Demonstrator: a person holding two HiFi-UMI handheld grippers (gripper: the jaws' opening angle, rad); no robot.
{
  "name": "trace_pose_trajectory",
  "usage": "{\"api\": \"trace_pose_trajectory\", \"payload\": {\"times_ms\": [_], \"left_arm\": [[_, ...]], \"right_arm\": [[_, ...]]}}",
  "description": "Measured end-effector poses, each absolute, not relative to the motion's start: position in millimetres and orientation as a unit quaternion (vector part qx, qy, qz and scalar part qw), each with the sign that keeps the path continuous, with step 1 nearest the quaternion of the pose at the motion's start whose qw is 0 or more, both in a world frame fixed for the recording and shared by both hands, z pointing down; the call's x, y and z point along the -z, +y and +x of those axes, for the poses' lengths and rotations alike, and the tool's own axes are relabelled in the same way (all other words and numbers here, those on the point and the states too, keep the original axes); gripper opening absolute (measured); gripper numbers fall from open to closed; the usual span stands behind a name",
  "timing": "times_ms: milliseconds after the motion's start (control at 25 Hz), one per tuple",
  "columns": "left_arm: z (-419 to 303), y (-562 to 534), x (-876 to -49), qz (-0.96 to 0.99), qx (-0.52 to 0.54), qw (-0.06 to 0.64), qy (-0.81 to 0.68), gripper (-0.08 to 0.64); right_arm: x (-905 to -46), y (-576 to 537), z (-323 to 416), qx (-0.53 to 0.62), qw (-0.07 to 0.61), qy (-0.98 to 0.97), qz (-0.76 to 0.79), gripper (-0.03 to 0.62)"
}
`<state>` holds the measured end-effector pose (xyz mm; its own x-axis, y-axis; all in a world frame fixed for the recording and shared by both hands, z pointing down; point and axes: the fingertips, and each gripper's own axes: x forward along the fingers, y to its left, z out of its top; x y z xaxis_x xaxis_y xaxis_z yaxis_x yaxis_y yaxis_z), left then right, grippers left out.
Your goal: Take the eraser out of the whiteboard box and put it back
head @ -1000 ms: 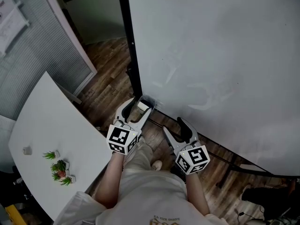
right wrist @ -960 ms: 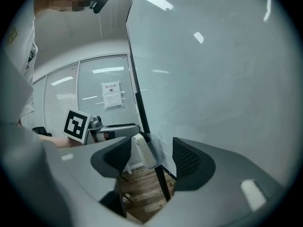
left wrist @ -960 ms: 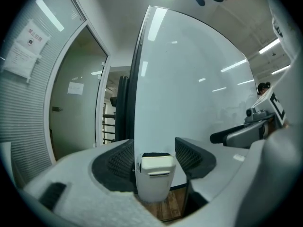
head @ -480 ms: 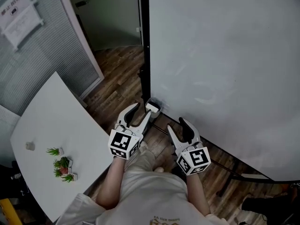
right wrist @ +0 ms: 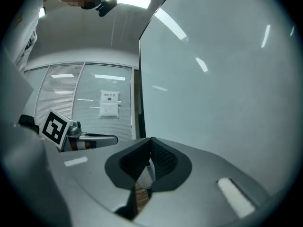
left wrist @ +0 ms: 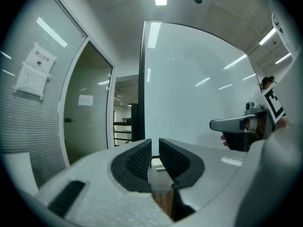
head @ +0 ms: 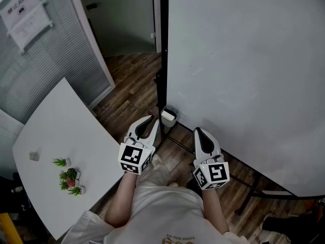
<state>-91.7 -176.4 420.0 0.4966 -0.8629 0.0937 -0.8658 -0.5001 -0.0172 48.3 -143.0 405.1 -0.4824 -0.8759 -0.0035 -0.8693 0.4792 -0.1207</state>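
Left gripper view looks along the left gripper [left wrist: 155, 148]. Its two black pads stand almost together, with only a thin slit between them. They have just been closing, and nothing is between them. Through the slit a pale part of the whiteboard box [left wrist: 158, 165] shows, further ahead and not touched.

Right gripper view shows the right gripper [right wrist: 150, 146] with its pads meeting at the tips. These jaws also have just been closing, they are now clenched, and they grasp nothing. The other gripper shows at the left of this view, with its marker cube [right wrist: 56, 126].

From the head view, both grippers are held level in front of the person, side by side and apart. The left gripper [head: 154, 121] has its tips just beside the whiteboard box [head: 169, 122], at the lower left of the box and without contact. The right gripper [head: 198, 132] is near the box also, to its lower right.

The box hangs at the lower left corner of the whiteboard [head: 244, 75], next to the dark frame post. A pale block lies in the open top of the box. As far as I can tell this is the eraser [head: 168, 114], so it is inside the box.

Under the grippers is a wooden floor [head: 132, 90]. To the left stands a white table [head: 56, 131] with some small green plants [head: 67, 178] on it.
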Motion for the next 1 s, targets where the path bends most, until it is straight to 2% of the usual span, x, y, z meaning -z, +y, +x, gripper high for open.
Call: {"api": "trace_pose_trajectory", "payload": {"times_ms": [120,1000], "left_arm": [[-96.4,-175.6,-424.3,0.859,-0.052,0.02,-0.509,-0.003],[-103.6,-172.6,-425.0,0.857,-0.049,0.03,-0.512,-0.003]], "right_arm": [[-411.2,-141.1,47.4,0.06,0.023,0.859,-0.508,0.012],[-413.4,-134.6,42.6,0.056,0.001,0.86,-0.507,0.011]]}}
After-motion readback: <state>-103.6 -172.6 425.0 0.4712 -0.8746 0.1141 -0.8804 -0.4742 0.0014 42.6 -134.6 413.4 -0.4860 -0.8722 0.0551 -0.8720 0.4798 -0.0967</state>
